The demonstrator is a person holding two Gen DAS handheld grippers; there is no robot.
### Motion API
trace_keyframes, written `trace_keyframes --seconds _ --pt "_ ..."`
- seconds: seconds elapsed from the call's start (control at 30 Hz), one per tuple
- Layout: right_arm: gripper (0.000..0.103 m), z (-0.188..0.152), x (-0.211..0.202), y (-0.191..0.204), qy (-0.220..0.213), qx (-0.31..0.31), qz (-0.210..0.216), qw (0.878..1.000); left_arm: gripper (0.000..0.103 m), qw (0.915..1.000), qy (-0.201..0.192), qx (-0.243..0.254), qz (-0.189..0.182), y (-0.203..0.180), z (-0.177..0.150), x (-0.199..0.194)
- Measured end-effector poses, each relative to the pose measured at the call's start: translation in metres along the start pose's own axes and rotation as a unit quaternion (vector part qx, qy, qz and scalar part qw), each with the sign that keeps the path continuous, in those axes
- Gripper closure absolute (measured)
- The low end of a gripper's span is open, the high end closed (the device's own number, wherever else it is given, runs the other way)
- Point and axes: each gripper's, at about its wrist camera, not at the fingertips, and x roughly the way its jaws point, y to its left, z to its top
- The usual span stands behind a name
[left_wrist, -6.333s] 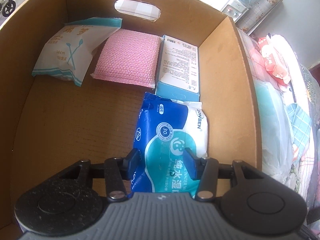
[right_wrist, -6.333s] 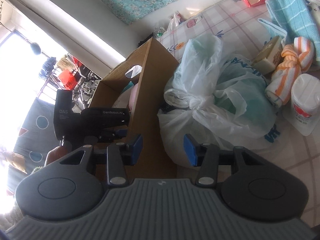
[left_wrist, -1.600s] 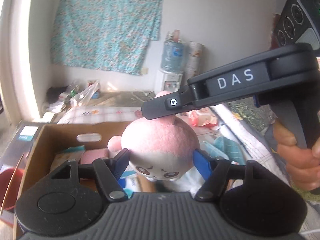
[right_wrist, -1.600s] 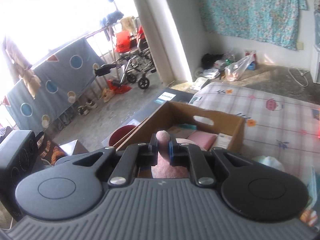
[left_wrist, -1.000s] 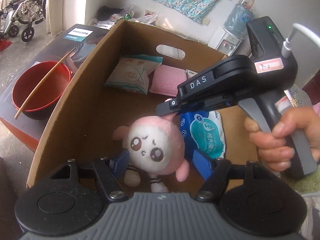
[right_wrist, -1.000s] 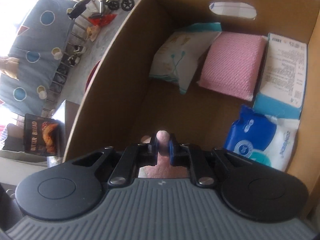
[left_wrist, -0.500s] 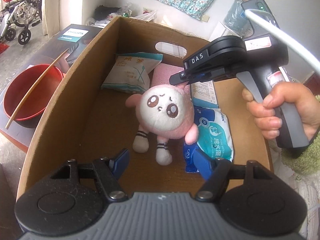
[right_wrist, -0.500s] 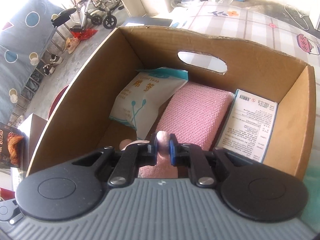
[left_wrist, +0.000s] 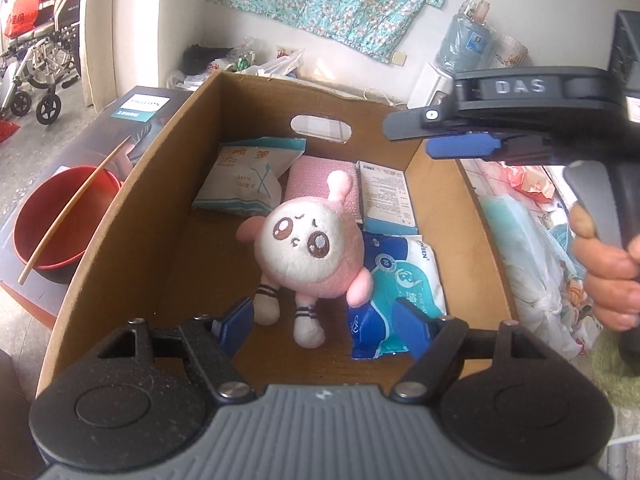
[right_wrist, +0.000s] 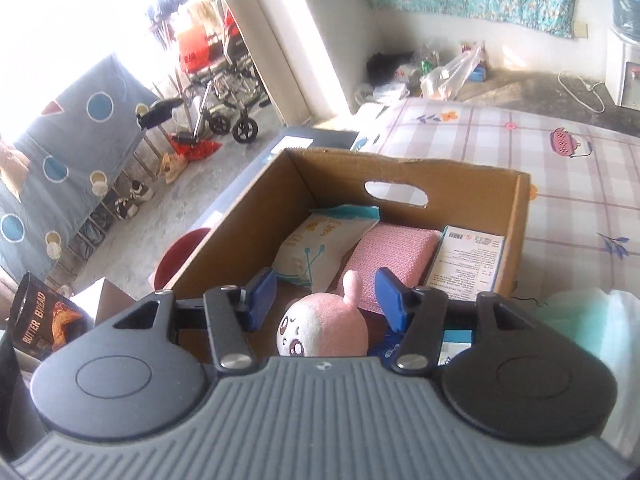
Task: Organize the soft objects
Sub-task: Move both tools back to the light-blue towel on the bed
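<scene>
A pink and white plush doll point(left_wrist: 308, 248) lies face up on the floor of the cardboard box point(left_wrist: 132, 240), partly on a blue wet-wipes pack point(left_wrist: 400, 276). It also shows in the right wrist view point(right_wrist: 324, 328). My left gripper point(left_wrist: 326, 322) is open and empty, held above the box's near end. My right gripper point(right_wrist: 326, 294) is open and empty above the doll; in the left wrist view it point(left_wrist: 440, 136) hovers over the box's right wall.
The box also holds a white and teal packet point(left_wrist: 248, 184), a pink sponge point(left_wrist: 316, 176) and a white and blue carton point(left_wrist: 386, 200). A red bowl with a stick point(left_wrist: 56, 224) stands left of the box. Plastic bags point(left_wrist: 524, 264) lie to its right.
My right gripper has opened, let go of the doll's topknot and risen. The doll now lies on the box floor. The left gripper stays open.
</scene>
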Motion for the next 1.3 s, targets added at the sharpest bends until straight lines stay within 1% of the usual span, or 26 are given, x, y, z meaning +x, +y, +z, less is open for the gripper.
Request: trace_keyframes --seconds 0.1,0.17,0.27,0.37,0.5,0.6,0.7,0.77,0.8,0.9,0.93,1.03,1.07,1.13,1.2,1.3 --pt "0.039 -0.011 -0.04 -0.009 -0.032 -0.001 -0.009 0.999 0.026 0.9998 -0.018 0.011 0.004 -0.009 0.002 -0.005" --pt "0.039 -0.017 -0.064 -0.02 -0.046 0.004 -0.022 0.999 0.026 0.9996 -0.024 0.017 0.002 -0.016 0.004 -0.007" --pt "0.038 -0.027 -0.098 -0.042 -0.064 0.016 -0.049 0.997 0.026 0.9993 -0.027 0.023 -0.011 -0.03 0.004 -0.009" --pt "0.038 -0.035 -0.128 -0.069 -0.081 0.027 -0.079 0.993 0.026 0.9984 -0.029 0.043 -0.024 -0.053 0.007 -0.011" --pt "0.037 -0.053 -0.167 -0.118 -0.099 0.056 -0.126 0.985 0.026 0.9947 -0.032 0.084 -0.051 -0.094 0.016 -0.017" --pt "0.037 -0.065 -0.191 -0.156 -0.108 0.083 -0.158 0.978 0.026 0.9906 -0.022 0.11 -0.078 -0.129 0.028 -0.013" --pt "0.037 -0.081 -0.209 -0.201 -0.111 0.119 -0.192 0.968 0.026 0.9854 -0.007 0.141 -0.096 -0.171 0.038 0.002" --pt "0.037 -0.09 -0.217 -0.231 -0.108 0.151 -0.205 0.961 0.026 0.9807 0.009 0.163 -0.107 -0.197 0.046 0.017" --pt "0.037 -0.093 -0.217 -0.243 -0.105 0.167 -0.207 0.958 0.026 0.9786 0.025 0.171 -0.112 -0.213 0.05 0.028" --pt "0.038 -0.106 -0.22 -0.289 -0.092 0.218 -0.21 0.949 0.027 0.9732 0.07 0.174 -0.133 -0.247 0.063 0.062" --pt "0.039 -0.109 -0.217 -0.3 -0.087 0.229 -0.212 0.946 0.027 0.9718 0.088 0.168 -0.139 -0.26 0.067 0.075" --pt "0.049 -0.116 -0.206 -0.328 -0.072 0.256 -0.223 0.938 0.03 0.9672 0.134 0.151 -0.154 -0.287 0.079 0.11" --pt "0.053 -0.118 -0.199 -0.336 -0.064 0.261 -0.226 0.936 0.032 0.9651 0.15 0.144 -0.159 -0.296 0.082 0.123" --pt "0.057 -0.119 -0.188 -0.35 -0.049 0.265 -0.235 0.934 0.033 0.9616 0.174 0.134 -0.165 -0.309 0.085 0.144" --pt "0.058 -0.123 -0.177 -0.365 -0.032 0.271 -0.243 0.931 0.035 0.9581 0.197 0.124 -0.167 -0.322 0.088 0.168" --pt "0.058 -0.124 -0.161 -0.384 -0.005 0.281 -0.252 0.926 0.035 0.9502 0.231 0.112 -0.177 -0.338 0.088 0.201"
